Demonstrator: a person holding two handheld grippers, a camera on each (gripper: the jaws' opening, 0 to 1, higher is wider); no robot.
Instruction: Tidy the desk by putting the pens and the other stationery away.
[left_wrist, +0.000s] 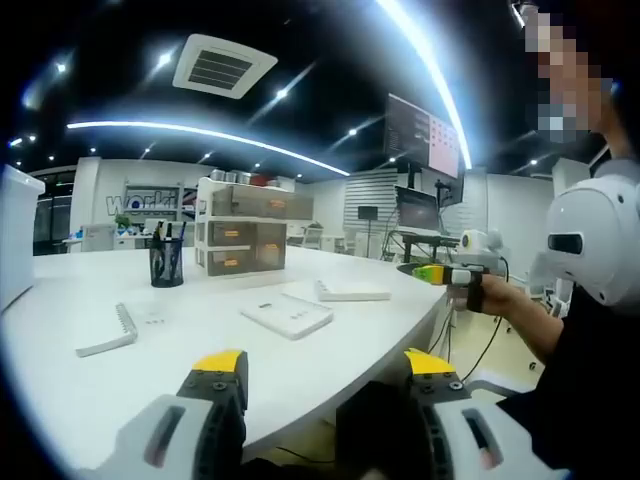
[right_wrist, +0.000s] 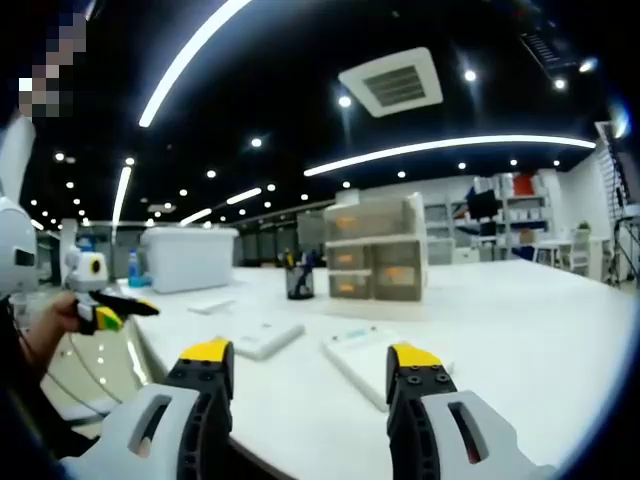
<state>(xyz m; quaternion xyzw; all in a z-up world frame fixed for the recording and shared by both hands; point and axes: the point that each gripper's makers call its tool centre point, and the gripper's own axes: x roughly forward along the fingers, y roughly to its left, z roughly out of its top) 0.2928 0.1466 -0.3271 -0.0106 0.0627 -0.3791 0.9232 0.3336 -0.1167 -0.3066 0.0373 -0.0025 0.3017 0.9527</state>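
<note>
Left hand-held gripper (left_wrist: 325, 372) at the near desk edge, jaws spread wide, yellow tips up, nothing between them. Right hand-held gripper (right_wrist: 309, 362) likewise at the near edge, jaws spread, empty; seen again in the left gripper view (left_wrist: 452, 274), held off the desk's right edge by a person's hand (left_wrist: 492, 296).

White desk (left_wrist: 90, 385), curved front edge. Nearest on it, left gripper view: spiral-bound notepad (left_wrist: 108, 333) toward the left edge, lying flat. Flat white calculator-like device (left_wrist: 287, 317) near the middle, close to the front edge. White closed notebook (left_wrist: 352, 291) just beyond, toward the right edge. Same two flat white items in the right gripper view, one at (right_wrist: 262, 338), the other at (right_wrist: 372, 357), just ahead of the jaws; which is which cannot be told.

Further back, black mesh pen holder (left_wrist: 167, 262) upright with pens standing in it, mid-desk, also at (right_wrist: 299, 279). Beside it a drawer organiser (left_wrist: 250, 228) with translucent brownish drawers, also at (right_wrist: 381, 254). White lidded storage box (right_wrist: 188, 257) toward the far left edge.

Beyond the desk: wall monitor (left_wrist: 423, 135), shelving (right_wrist: 512, 212), ceiling vent (left_wrist: 222, 65).
</note>
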